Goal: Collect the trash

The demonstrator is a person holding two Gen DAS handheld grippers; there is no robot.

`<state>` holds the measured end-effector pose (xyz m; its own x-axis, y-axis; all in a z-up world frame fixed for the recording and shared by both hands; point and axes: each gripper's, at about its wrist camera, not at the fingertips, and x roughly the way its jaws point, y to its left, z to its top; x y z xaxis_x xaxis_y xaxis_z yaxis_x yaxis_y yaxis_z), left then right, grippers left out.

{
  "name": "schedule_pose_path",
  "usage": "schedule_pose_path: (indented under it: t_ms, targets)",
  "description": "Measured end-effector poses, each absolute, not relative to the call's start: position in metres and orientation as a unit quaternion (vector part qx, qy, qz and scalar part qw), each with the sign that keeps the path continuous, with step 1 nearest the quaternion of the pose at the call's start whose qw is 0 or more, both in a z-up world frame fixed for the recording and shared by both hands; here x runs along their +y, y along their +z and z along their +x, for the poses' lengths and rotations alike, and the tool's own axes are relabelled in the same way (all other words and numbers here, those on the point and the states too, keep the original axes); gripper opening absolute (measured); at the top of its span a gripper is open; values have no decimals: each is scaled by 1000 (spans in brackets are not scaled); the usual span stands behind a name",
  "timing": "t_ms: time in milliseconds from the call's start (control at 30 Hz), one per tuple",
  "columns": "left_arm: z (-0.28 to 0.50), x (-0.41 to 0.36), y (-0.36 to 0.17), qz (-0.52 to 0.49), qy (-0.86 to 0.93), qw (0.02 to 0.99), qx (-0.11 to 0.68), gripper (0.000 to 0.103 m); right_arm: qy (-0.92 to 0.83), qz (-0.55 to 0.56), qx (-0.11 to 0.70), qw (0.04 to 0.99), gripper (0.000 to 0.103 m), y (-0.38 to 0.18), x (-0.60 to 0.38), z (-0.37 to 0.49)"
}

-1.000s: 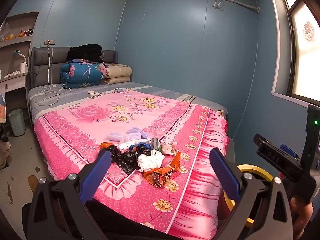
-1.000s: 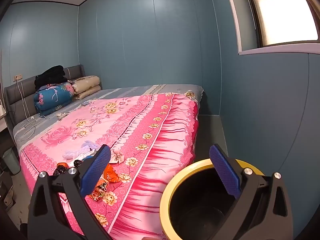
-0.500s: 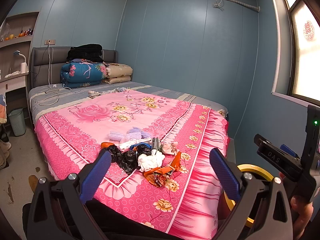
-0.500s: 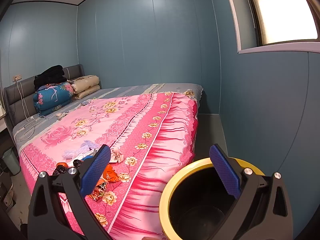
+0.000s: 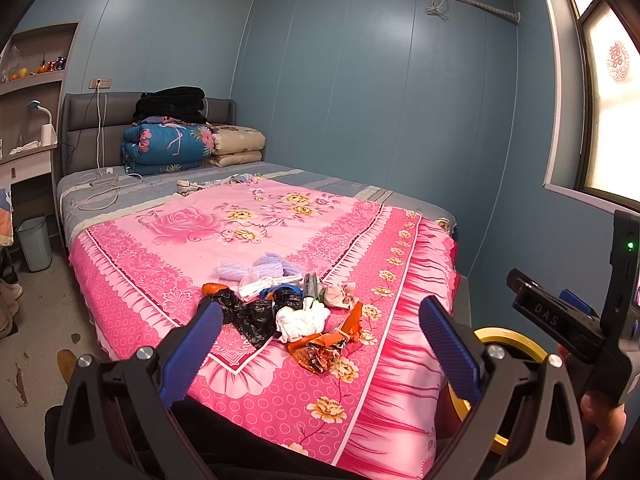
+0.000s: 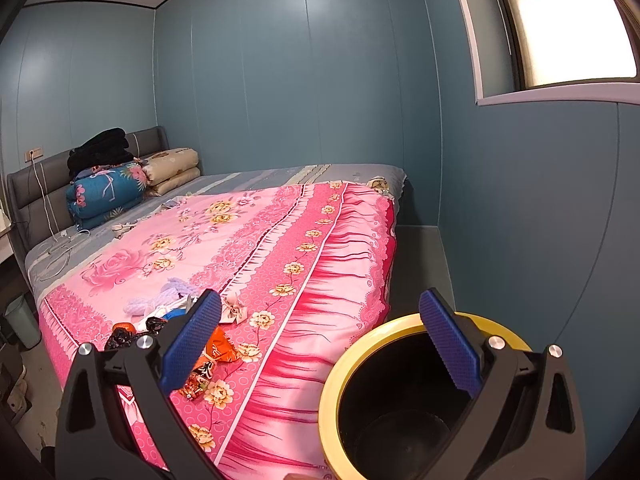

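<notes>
While both tools stand with jaws spread and empty, the trash pile (image 5: 288, 312) lies on the pink bedspread (image 5: 248, 392) directly ahead of the left gripper (image 5: 320, 348), which appears nearer. Below the right gripper (image 6: 320, 344), the yellow-rimmed bin (image 6: 340, 364) appears empty.

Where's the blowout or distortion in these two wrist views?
Right wrist: window is blown out white; walls bow from fisheye. Left wrist: window bright but its red decal is readable; trash pile on the bed is sharp and evenly lit; dark corner vignetting in both.
</notes>
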<state>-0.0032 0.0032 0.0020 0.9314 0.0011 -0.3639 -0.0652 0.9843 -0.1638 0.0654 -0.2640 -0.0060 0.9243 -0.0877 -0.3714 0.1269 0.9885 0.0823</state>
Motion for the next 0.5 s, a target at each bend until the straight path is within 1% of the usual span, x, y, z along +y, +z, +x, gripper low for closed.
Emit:
schedule_pose_path:
  t_ms: [500]
  targets:
    - [-2, 2, 0, -88, 17, 979, 183, 95, -55, 53, 193, 978, 95, -8, -264, 68]
